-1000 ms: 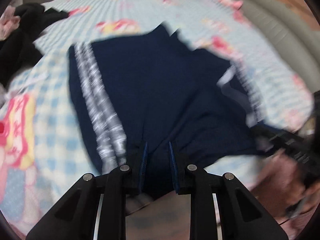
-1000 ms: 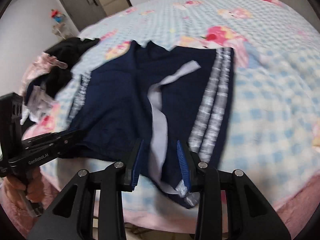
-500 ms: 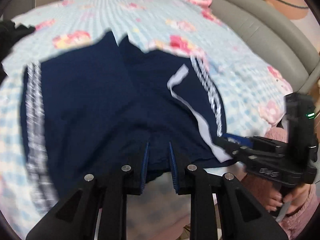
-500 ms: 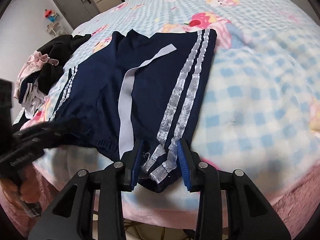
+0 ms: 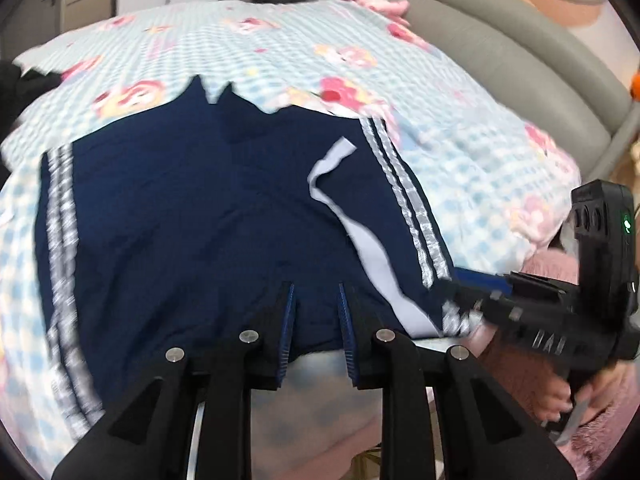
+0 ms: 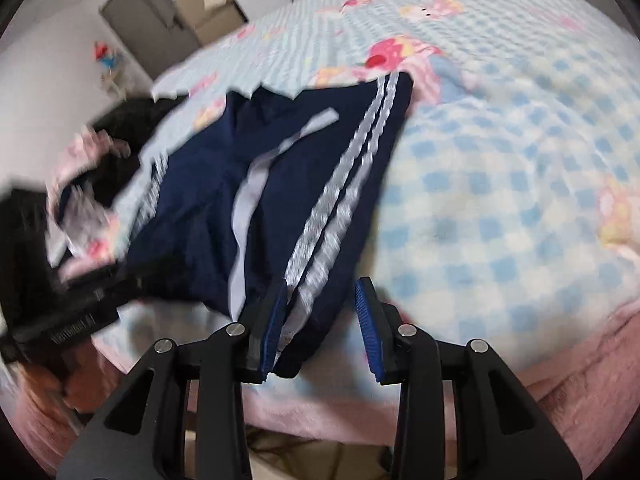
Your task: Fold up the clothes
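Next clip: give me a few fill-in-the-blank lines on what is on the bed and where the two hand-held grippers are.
1. The navy shorts lie spread on a ____ checked bedsheet.
2. Each outer side of the shorts carries ____ silver stripes.
3. A loose ____ drawstring lies across the shorts.
4. The right hand-held gripper stands at the shorts' ____ edge, as does the left hand-held gripper.

Missing words: blue; two; white; near
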### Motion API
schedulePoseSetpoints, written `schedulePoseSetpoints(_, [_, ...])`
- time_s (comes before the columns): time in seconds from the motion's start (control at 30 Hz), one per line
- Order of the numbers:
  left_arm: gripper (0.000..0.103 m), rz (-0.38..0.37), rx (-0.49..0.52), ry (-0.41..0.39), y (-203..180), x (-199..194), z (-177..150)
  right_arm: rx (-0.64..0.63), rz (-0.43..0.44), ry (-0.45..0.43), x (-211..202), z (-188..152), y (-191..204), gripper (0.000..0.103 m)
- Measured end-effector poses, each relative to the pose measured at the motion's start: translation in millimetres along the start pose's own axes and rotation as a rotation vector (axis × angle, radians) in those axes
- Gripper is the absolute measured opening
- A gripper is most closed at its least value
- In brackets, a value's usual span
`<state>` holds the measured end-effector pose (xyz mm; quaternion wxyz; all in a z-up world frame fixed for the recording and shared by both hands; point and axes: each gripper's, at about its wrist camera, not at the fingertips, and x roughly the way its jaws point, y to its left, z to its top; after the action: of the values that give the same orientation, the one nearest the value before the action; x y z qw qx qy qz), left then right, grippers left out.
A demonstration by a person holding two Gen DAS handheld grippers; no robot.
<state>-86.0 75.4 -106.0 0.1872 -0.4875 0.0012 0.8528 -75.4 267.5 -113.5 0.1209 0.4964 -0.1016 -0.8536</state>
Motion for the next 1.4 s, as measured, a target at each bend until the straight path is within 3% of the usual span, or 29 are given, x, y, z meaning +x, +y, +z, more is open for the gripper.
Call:
schedulePoseSetpoints(0.13, [0.028,0.084,-0.034,0.075,18.7,8.9,-13.7,0.034,-0.020,0.020,-1.0,-7.8,-13.1,0.036])
schedulePoseSetpoints(0.27, [0.028,-0.038,-0.096,-0.019,29.3,-17.7,-11.9,0.083,0.020,-0.063,-18.2,-4.8,-22.4,0.039])
schedulePoseSetpoints(0.33, [0.029,-0.096,-0.112,-0.067,28.5,-24.4,-7.3,0.101,0.106,-0.052,-15.9,-4.1,-21.1,0.040])
schedulePoseSetpoints(0.4, [0.029,-0.107,-0.107,-0.039,24.7,-13.7,-4.4,0.119,0.174,-0.009,-6.1,-4.9,-17.8,0.040])
schedulePoseSetpoints(0.43, [0.029,-0.069,-0.101,0.015,24.3,-1.6,-5.3,0.122,0.182,0.015,-0.1,-6.1,-15.9,0.040])
schedulePoseSetpoints(0.57, [0.029,-0.035,-0.120,0.091,32.6,8.4,-16.5,0.073,0.050,0.059,12.5,-5.9,-9.2,0.034])
schedulePoseSetpoints(0.67, [0.029,0.009,-0.088,0.074,33.2,-5.2,-17.4,0.089,0.046,0.024,4.9,-4.4,-10.8,0.034])
schedulePoseSetpoints(0.73, [0.030,-0.047,-0.115,0.013,37.6,-16.9,-19.1,0.119,0.074,-0.018,-3.7,-2.6,-15.4,0.037])
schedulePoseSetpoints(0.8, [0.030,-0.131,-0.148,-0.035,39.8,-26.2,-22.2,0.164,0.157,-0.038,-7.8,-0.5,-20.0,0.037])
schedulePoseSetpoints(0.87, [0.030,-0.168,-0.128,-0.064,29.7,-29.2,-19.4,0.206,0.235,-0.051,-12.0,-0.4,-24.6,0.037])
schedulePoseSetpoints(0.93, [0.030,-0.198,-0.094,-0.079,14.9,-30.5,-13.8,0.209,0.187,-0.061,-14.8,-1.5,-22.4,0.036])
schedulePoseSetpoints(1.03, [0.030,-0.239,-0.036,-0.069,-12.1,-21.7,-0.5,0.208,0.032,-0.099,-27.1,-1.8,-24.7,0.035])
schedulePoseSetpoints(1.13, [0.030,-0.254,0.036,-0.038,-51.0,-6.2,9.1,0.205,-0.002,-0.084,-30.5,-2.8,-33.2,0.036])
schedulePoseSetpoints(1.17, [0.032,-0.266,0.047,-0.024,-58.3,-0.9,11.3,0.196,-0.004,-0.063,-27.4,-4.4,-34.8,0.036])
schedulePoseSetpoints(1.2, [0.044,-0.291,0.058,0.000,-65.7,5.7,12.6,0.188,0.002,-0.042,-24.3,-7.0,-36.6,0.036])
schedulePoseSetpoints(1.27, [0.056,-0.304,0.073,0.035,-71.8,26.2,19.9,0.193,0.017,-0.018,-20.9,-11.0,-38.8,0.036])
schedulePoseSetpoints(1.33, [0.056,-0.277,0.109,0.055,-74.4,25.9,8.8,0.201,-0.028,-0.040,-25.2,-10.9,-41.9,0.035])
schedulePoseSetpoints(1.4, [0.056,-0.240,0.153,0.063,-85.0,32.5,4.2,0.198,-0.155,-0.077,-32.2,-10.1,-45.7,0.036])
